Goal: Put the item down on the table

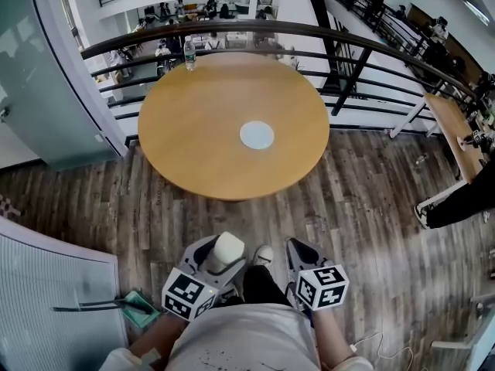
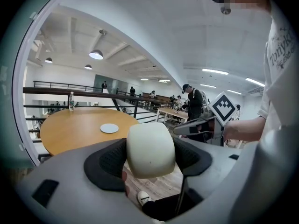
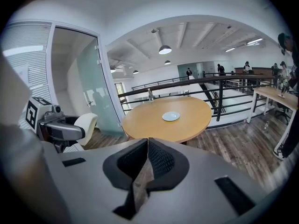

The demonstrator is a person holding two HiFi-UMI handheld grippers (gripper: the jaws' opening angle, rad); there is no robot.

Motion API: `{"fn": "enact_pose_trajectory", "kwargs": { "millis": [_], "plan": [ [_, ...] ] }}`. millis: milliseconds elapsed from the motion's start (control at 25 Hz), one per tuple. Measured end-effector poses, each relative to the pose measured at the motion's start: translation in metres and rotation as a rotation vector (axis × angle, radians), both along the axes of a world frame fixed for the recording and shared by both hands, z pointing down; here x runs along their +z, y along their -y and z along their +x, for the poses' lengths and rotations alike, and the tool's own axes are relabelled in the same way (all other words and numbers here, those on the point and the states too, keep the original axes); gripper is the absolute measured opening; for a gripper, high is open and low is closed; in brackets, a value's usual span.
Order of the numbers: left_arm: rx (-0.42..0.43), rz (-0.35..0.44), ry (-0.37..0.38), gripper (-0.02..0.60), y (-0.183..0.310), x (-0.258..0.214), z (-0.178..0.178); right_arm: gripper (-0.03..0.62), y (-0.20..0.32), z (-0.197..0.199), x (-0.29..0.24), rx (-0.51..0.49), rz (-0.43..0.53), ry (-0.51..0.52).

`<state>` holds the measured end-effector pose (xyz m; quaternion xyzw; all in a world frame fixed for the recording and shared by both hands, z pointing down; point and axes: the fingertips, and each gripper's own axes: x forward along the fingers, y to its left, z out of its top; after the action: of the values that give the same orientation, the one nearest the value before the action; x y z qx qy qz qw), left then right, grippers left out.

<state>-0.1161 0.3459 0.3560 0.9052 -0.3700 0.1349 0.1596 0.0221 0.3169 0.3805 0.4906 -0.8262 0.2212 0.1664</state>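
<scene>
A cream, rounded item (image 2: 150, 148) sits between the black pads of my left gripper (image 2: 149, 160), which is shut on it. In the head view the item (image 1: 227, 247) and left gripper (image 1: 219, 257) are held low, close to the person's body and over the wood floor, short of the round wooden table (image 1: 201, 141). My right gripper (image 3: 146, 160) is shut with nothing in it; its jaws meet. It hangs beside the left one (image 1: 300, 250), also short of the table. The right gripper view shows the item (image 3: 85, 123) at the left.
A white disc (image 1: 257, 134) lies near the table's middle and a water bottle (image 1: 189, 54) stands at its far edge. A dark railing (image 1: 309, 31) curves behind the table. A glass partition (image 1: 31, 91) is at the left; a person's leg (image 1: 456, 203) and a desk (image 1: 448, 126) at the right.
</scene>
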Motion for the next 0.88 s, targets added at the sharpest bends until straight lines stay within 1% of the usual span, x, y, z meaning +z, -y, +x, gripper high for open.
{"fn": "enact_pose_trajectory", "kwargs": {
  "millis": [200, 480, 600, 720, 880],
  "plan": [
    [0.004, 0.001, -0.001, 0.327, 0.01, 0.004, -0.005, 0.025, 0.01, -0.001, 0.005, 0.01, -0.002, -0.001],
    [-0.004, -0.004, 0.014, 0.327, 0.043, 0.011, -0.007, 0.026, 0.048, -0.003, 0.014, 0.007, -0.004, 0.019],
    [-0.007, -0.01, 0.022, 0.327, 0.064, 0.015, -0.003, 0.025, 0.072, 0.0, 0.013, 0.005, 0.004, 0.029],
    [-0.013, -0.02, 0.022, 0.327, 0.09, 0.018, 0.002, 0.026, 0.096, 0.005, 0.018, 0.003, -0.01, 0.031],
    [-0.029, -0.016, 0.024, 0.327, 0.136, 0.018, 0.007, 0.026, 0.145, 0.012, 0.023, -0.005, -0.017, 0.036]
  ]
}}
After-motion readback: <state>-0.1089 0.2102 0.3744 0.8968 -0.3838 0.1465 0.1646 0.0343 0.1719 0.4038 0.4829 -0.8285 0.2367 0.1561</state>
